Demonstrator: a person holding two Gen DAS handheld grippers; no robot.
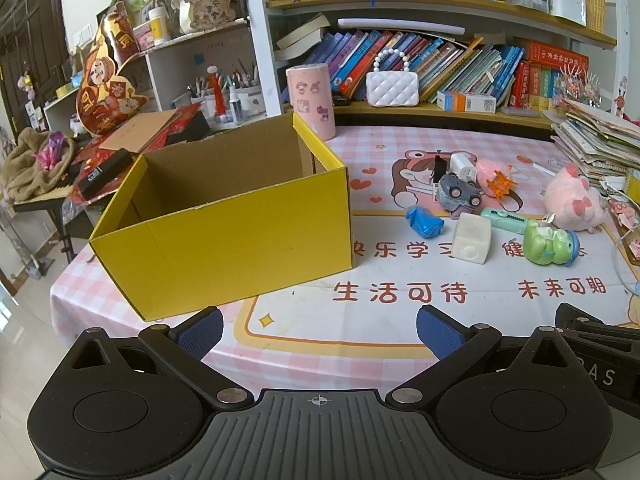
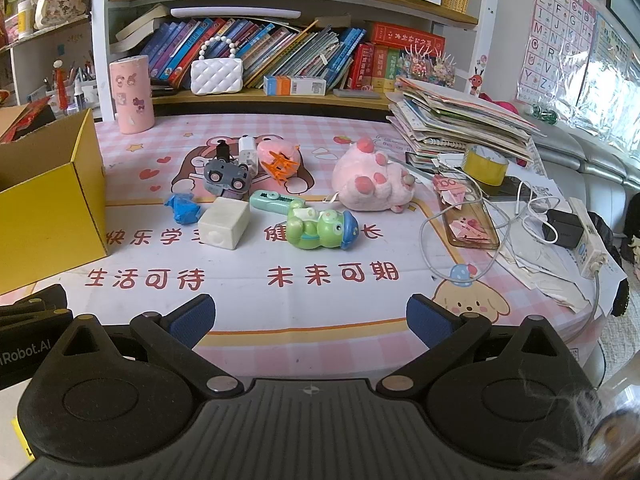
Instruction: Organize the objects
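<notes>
An open yellow cardboard box [image 1: 224, 232] stands on the table's left side; it looks empty, and its corner shows in the right wrist view [image 2: 48, 216]. Right of it lie small toys: a green frog toy [image 2: 320, 229], a white block [image 2: 224, 222], a blue crumpled piece [image 2: 183, 207], a grey toy car [image 2: 225, 178], a mint cutter [image 2: 272, 201], an orange clip [image 2: 280, 164] and a pink plush [image 2: 372, 180]. My left gripper [image 1: 320, 332] is open and empty, before the box. My right gripper [image 2: 312, 320] is open and empty, short of the toys.
A pink cylinder tin [image 2: 132, 94] and a white quilted purse [image 2: 217, 74] stand at the back by the bookshelf. A paper stack [image 2: 456, 120], yellow tape roll [image 2: 485, 164], cables and a power strip [image 2: 588, 240] crowd the right edge. Clutter lies left of the box [image 1: 100, 168].
</notes>
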